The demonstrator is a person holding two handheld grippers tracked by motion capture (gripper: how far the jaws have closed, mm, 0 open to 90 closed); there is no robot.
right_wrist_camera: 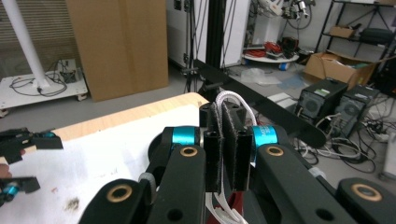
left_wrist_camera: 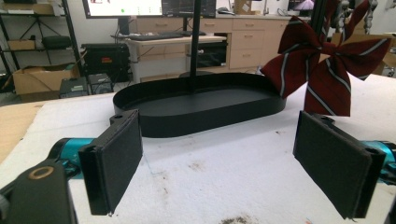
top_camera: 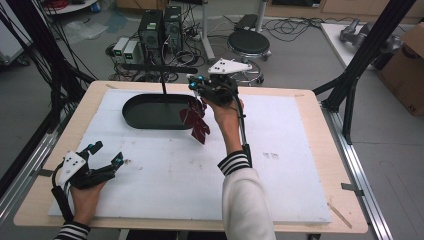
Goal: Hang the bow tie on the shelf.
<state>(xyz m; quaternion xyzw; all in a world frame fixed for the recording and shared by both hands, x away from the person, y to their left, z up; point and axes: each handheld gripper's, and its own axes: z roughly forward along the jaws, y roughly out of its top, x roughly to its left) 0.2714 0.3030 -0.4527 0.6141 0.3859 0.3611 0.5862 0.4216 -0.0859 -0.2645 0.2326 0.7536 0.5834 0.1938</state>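
high view: one dark red striped bow tie (top_camera: 196, 119) hangs in the air from the right gripper (top_camera: 199, 90), dangling over the near right end of the black oval tray (top_camera: 135, 117); its lower lobes hang down past the tray rim toward the white foam mat (top_camera: 280, 190). right gripper view: jaws pressed together, a white elastic loop (right_wrist_camera: 232, 99) arching up from between the pads, a sliver of red cloth below, so the hold looks to be on the bow tie's band, not the bow itself. a black post (top_camera: 163, 80) rises from the tray with a crossbar (top_camera: 160, 68) on top, which reads as a hanging stand. step in hand, as i judge it: carrying the bow tie to that stand or into the tray. to do it well, keep the pinch firm on the band, lift the bow clear of the rim and post, and hold the loop open before letting go. the left gripper (top_camera: 106, 155) rests low at the near left of the mat, jaws wide, nothing between them. count: one bow tie, one tray, one stand, two grippers.
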